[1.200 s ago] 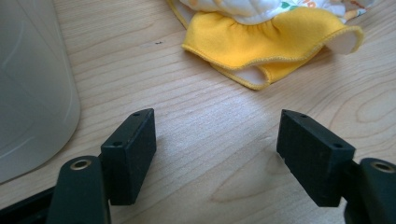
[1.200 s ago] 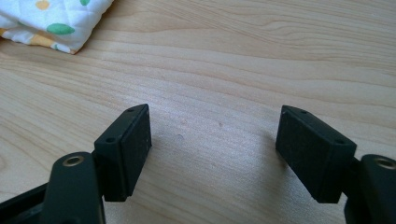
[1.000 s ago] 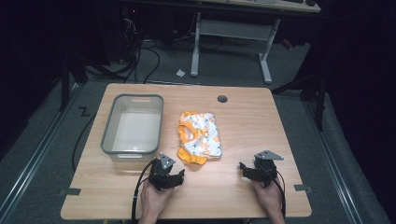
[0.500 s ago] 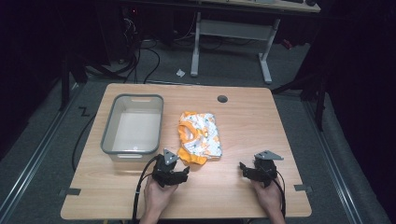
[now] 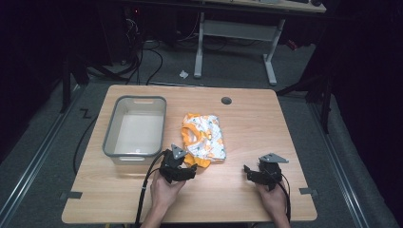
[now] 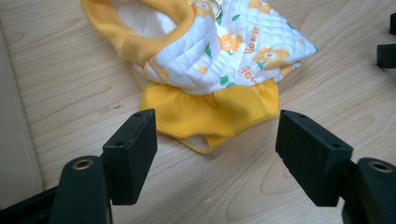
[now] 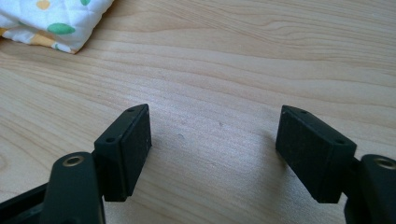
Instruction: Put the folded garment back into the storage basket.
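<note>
A small folded garment, white quilted cloth with orange flowers and yellow trim, lies on the wooden table near its middle. My left gripper hovers at the garment's near edge, jaws open. In the left gripper view the yellow hem lies just beyond the left gripper, nothing between its pads. My right gripper rests low near the front right of the table, open over bare wood. The right gripper in its own view has only a corner of the garment far off at upper left.
A clear plastic bin stands empty left of the garment, its near end close to my left hand. A round cable hole sits near the table's far edge. A white desk frame and cables stand on the floor beyond the table.
My left gripper has risen a little and moved forward and to the right, closer to the garment's yellow hem. The right gripper has stayed where it was.
</note>
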